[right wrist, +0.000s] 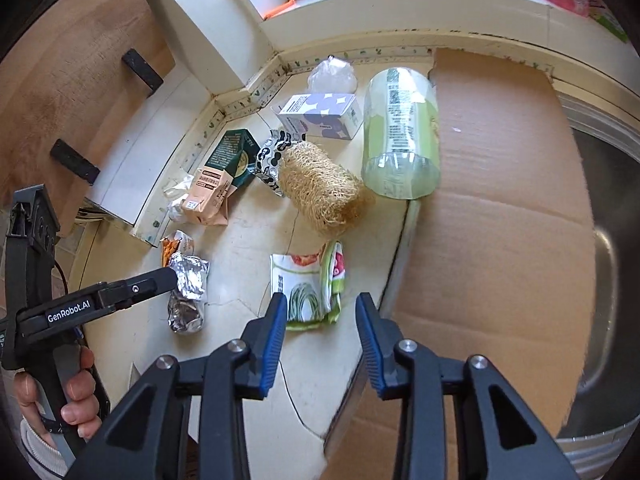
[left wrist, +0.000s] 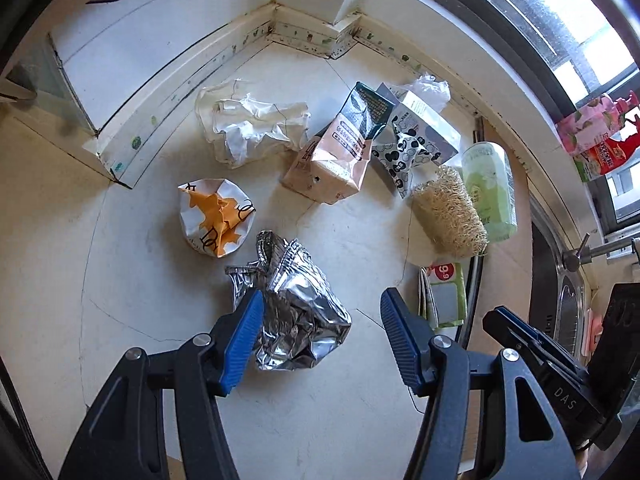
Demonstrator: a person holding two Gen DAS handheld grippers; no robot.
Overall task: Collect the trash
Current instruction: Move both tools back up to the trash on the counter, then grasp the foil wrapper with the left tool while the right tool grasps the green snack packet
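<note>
**Foil first, packet next**

While both of my grippers hang over the cream counter (left wrist: 360, 420), the litter lies spread from the back-left wall toward the cardboard by the sink. Going left to right: a crumpled white paper sheet (left wrist: 248, 124) near the back corner, an orange-and-white crushed paper cup (left wrist: 216, 218) in front of it, then the crumpled silver foil wrapper (left wrist: 298, 312), the peach-and-green paper bag (left wrist: 340, 152), a tan fibrous loofah (left wrist: 448, 216), a pale green plastic bottle (left wrist: 490, 192) lying on its side, and a folded green-and-white printed packet (right wrist: 312, 288) toward the front edge.

My left gripper (left wrist: 322, 340) stands wide open. The foil wrapper sits between its fingers, hard against the left pad and well short of the right one; its long axis runs away from me, roughly along the fingers. I judge this the nearer catch: a small shift leftward to centre it, then a squeeze. Bare counter lies around it except for the cup just behind.

My right gripper (right wrist: 322, 334) is open too, its fingers parted over the near end of the folded packet, which lies lengthwise ahead. The brown corrugated cardboard sheet (right wrist: 492, 200) begins just right of it, so my right finger has little spare room there.
</note>
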